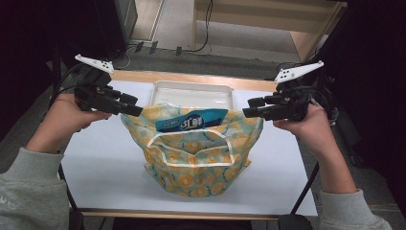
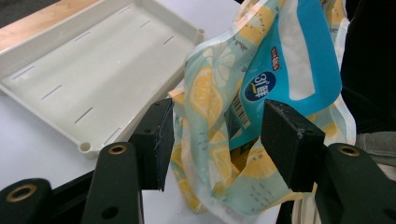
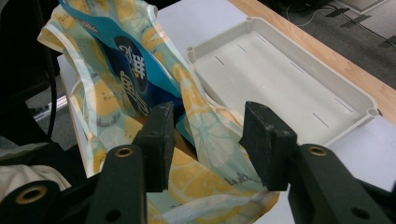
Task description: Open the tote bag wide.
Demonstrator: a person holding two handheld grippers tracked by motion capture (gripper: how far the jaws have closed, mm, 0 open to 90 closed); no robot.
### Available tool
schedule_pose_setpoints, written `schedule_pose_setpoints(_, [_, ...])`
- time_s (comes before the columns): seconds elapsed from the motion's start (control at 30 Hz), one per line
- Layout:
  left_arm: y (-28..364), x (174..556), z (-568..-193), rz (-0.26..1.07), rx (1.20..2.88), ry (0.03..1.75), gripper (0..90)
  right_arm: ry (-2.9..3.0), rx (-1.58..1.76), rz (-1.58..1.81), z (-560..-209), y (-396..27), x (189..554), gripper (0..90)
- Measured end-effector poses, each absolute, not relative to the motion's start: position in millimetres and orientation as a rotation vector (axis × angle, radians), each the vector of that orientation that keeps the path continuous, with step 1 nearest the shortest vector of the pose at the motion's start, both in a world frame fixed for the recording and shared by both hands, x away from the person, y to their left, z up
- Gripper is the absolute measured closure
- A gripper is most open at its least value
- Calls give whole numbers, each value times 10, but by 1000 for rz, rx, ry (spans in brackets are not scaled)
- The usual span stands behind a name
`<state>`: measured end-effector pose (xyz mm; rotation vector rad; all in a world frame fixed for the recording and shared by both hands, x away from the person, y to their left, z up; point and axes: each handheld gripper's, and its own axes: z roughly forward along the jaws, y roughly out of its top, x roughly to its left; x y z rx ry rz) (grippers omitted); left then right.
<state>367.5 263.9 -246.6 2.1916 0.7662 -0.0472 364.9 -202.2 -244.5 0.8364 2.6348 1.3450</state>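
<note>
A lemon-print cloth bag (image 1: 191, 163) stands on the white table with its mouth spread wide. A blue packet (image 1: 191, 123) sticks out of its top. My left gripper (image 1: 139, 105) is at the bag's left upper corner. In the left gripper view its jaws stand wide apart around loose bag cloth (image 2: 205, 93), with the blue packet (image 2: 303, 60) behind; the pads do not press on it. My right gripper (image 1: 246, 107) is at the right upper corner. Its jaws (image 3: 208, 144) also stand apart with bag cloth (image 3: 205, 135) between them, unpinched.
An empty white tray (image 1: 191, 88) lies just behind the bag, near the table's wooden far edge (image 1: 191, 76). Bare white tabletop (image 1: 105, 163) stretches to the left, right and front of the bag. Cables lie on the floor beyond the table.
</note>
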Motion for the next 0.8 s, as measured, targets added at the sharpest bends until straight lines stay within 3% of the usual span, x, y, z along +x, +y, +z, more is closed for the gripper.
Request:
schedule_pose_setpoints(0.3, [2563, 3705, -2670, -83, 2209, 790, 469, 2654, 840, 1304, -2569, -1976, 3662, 529])
schedule_pose_setpoints(0.43, [2515, 3701, -2743, -107, 2219, 798, 549, 2678, 839, 1293, -2626, -1915, 3669, 530])
schedule_pose_setpoints(0.5, [2496, 3695, -2768, -106, 2232, 799, 642, 2691, 832, 1282, -2652, -1895, 3675, 537])
schedule_pose_setpoints(0.67, [2477, 3663, -2799, -99, 2249, 804, 834, 2723, 845, 1251, -2711, -1872, 3672, 666])
schedule_pose_setpoints(0.8, [2480, 3637, -2827, -108, 2252, 800, 897, 2731, 848, 1220, -2742, -1886, 3636, 821])
